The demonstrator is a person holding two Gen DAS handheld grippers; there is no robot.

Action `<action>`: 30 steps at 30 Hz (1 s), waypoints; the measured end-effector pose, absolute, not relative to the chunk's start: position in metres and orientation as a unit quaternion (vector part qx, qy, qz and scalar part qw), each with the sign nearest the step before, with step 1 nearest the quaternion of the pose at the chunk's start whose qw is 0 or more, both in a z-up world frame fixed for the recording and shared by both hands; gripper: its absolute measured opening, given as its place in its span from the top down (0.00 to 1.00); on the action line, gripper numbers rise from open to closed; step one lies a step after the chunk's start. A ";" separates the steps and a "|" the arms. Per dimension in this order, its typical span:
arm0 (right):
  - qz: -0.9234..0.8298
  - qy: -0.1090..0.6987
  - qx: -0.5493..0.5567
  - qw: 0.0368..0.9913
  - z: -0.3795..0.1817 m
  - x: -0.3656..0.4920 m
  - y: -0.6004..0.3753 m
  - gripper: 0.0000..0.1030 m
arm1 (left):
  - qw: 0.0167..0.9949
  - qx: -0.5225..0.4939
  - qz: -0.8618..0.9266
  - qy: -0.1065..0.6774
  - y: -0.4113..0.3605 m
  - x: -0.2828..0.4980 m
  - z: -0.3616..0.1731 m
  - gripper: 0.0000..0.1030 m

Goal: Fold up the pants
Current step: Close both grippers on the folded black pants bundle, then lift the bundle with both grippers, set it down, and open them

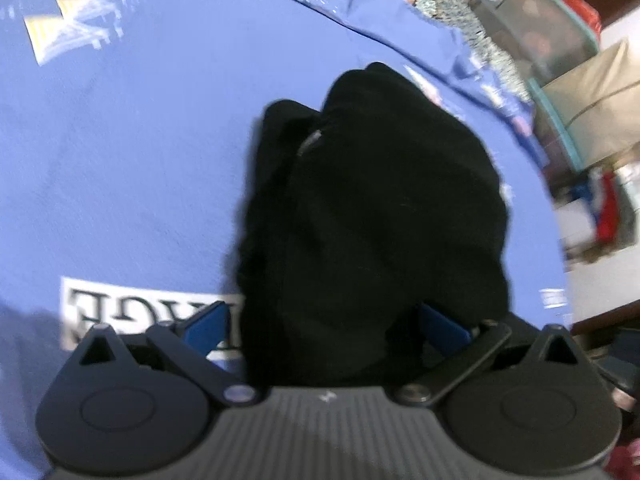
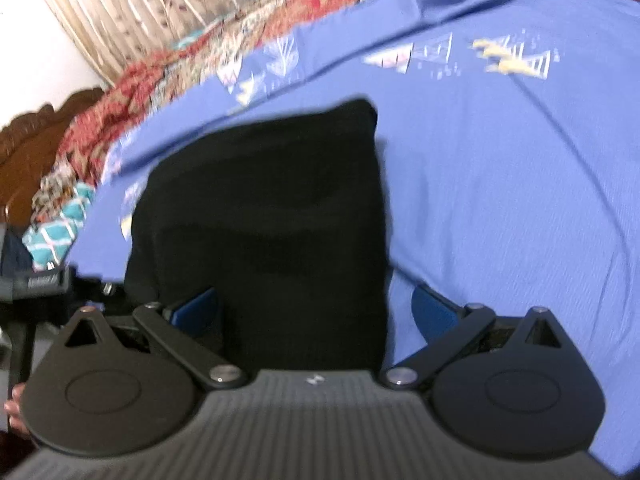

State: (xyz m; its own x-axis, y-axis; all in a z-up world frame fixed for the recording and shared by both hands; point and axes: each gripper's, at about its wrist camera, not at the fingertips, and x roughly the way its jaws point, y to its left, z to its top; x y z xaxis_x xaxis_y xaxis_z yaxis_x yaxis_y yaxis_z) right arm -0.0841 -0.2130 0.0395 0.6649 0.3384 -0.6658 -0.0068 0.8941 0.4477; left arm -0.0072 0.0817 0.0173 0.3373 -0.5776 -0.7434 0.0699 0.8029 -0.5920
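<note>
Black pants [image 2: 260,216] lay folded compact mid-frame on blue sheet [image 2: 500,200]; I held both grippers [image 1: 324,328] [image 2: 316,312] wide, nearly done.

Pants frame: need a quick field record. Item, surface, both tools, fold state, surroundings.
item: black pants, bundled into a compact stack
surface: blue printed bedsheet
left tool: fingers spread wide, pants bunched between them, grip not confirmed
right tool: fingers spread wide, pants edge between them, grip not confirmed
fold state: already folded over, left view shows uneven layers
surroundings: red patterned quilt at the sheet's far edge, curtain behind
image quality: motion blur in both views
</note>
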 end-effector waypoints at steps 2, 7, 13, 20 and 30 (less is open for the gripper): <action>0.104 0.395 0.226 0.884 0.038 -0.074 -0.219 0.00 | 0.778 -0.253 -0.209 0.536 0.083 -0.003 0.013 0.00; 0.142 0.428 0.242 0.859 0.021 -0.049 -0.212 0.23 | 0.795 -0.227 -0.218 0.519 0.069 0.002 0.009 0.01; 0.181 0.386 0.217 0.878 0.056 -0.053 -0.191 0.83 | 0.829 -0.200 -0.210 0.478 0.056 -0.010 0.047 0.48; 0.215 0.266 0.200 0.918 0.131 -0.011 -0.192 0.83 | 0.891 -0.147 -0.229 0.364 0.042 0.034 0.131 0.50; 0.175 0.190 0.168 0.951 0.127 0.098 -0.205 0.83 | 0.925 -0.082 -0.201 0.312 0.014 0.158 0.132 0.49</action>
